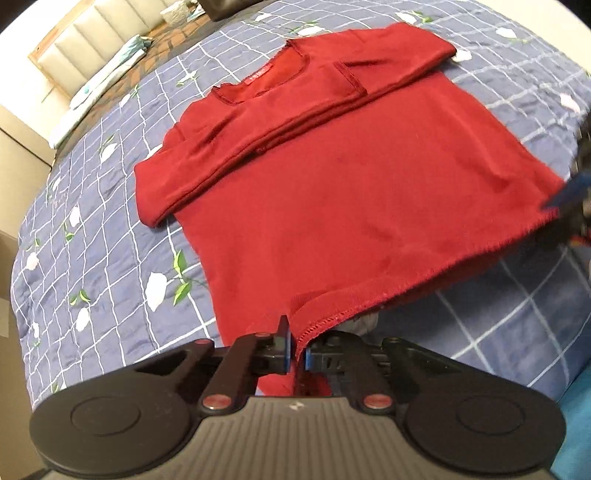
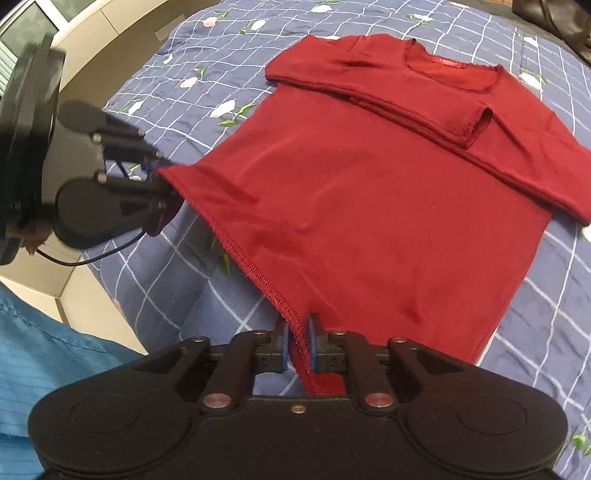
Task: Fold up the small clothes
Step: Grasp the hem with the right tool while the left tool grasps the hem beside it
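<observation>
A small red long-sleeved shirt (image 1: 332, 192) lies front-up on the bed, both sleeves folded across its chest, neckline at the far end. My left gripper (image 1: 297, 356) is shut on one bottom corner of the hem, which is raised off the quilt. In the right wrist view the same red shirt (image 2: 388, 206) spreads away from me, and my right gripper (image 2: 298, 349) is shut on the other hem corner. The left gripper (image 2: 157, 177) shows there at the left, pinching its corner. The right gripper (image 1: 569, 195) appears blurred at the right edge of the left wrist view.
The shirt rests on a blue quilt (image 1: 103, 229) with white grid lines and flower prints. A padded headboard (image 1: 74, 48) and pillows lie beyond. A person's blue sleeve (image 2: 44, 354) is at the lower left. A dark bag (image 2: 554, 18) sits at the far corner.
</observation>
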Demonstrator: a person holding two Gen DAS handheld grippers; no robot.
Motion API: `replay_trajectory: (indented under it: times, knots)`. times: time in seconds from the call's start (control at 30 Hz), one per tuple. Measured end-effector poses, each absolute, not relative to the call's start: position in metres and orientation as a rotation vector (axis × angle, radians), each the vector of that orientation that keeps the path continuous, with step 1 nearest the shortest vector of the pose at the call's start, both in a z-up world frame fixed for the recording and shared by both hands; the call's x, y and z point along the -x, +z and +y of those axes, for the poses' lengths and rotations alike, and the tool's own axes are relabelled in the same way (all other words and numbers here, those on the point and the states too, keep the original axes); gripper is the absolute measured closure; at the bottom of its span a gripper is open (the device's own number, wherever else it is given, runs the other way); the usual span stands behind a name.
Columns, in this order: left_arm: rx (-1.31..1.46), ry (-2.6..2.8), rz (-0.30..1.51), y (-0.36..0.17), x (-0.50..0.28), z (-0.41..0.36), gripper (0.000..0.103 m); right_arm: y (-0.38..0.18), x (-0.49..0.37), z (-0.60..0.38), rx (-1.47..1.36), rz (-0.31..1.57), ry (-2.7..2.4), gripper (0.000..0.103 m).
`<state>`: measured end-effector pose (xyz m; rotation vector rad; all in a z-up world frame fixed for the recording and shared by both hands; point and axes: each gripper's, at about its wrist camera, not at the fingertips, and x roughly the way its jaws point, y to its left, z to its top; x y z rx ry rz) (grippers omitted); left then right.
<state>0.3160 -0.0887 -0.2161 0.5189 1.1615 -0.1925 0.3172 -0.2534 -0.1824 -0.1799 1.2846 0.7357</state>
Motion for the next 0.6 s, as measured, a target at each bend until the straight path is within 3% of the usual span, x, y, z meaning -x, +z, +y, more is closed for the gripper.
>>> replay_trajectory:
  times: [0.07, 0.13, 0.27, 0.47, 0.5, 0.6]
  knots:
    - [-0.493, -0.183, 1.177, -0.211, -0.323, -0.089, 0.097, -0.184, -0.315, -0.254, 0.164, 1.281, 0.725, 0.068]
    - [-0.469, -0.171, 1.196, -0.206, -0.328, -0.09, 0.097, -0.186, -0.312, -0.254, 0.141, 1.269, 0.726, 0.038]
    - [-0.456, -0.157, 1.216, -0.196, -0.336, -0.095, 0.097, -0.191, -0.31, -0.252, 0.085, 1.259, 0.714, 0.02]
    - [-0.431, -0.15, 1.205, -0.176, -0.346, -0.104, 0.097, -0.204, -0.307, -0.243, 0.205, 1.243, 0.598, 0.02]
    - [-0.427, -0.147, 1.199, -0.172, -0.347, -0.104, 0.097, -0.206, -0.306, -0.243, 0.231, 1.235, 0.573, 0.024]
    - [-0.421, -0.139, 1.179, -0.162, -0.35, -0.106, 0.097, -0.207, -0.307, -0.247, 0.281, 1.202, 0.514, 0.056]
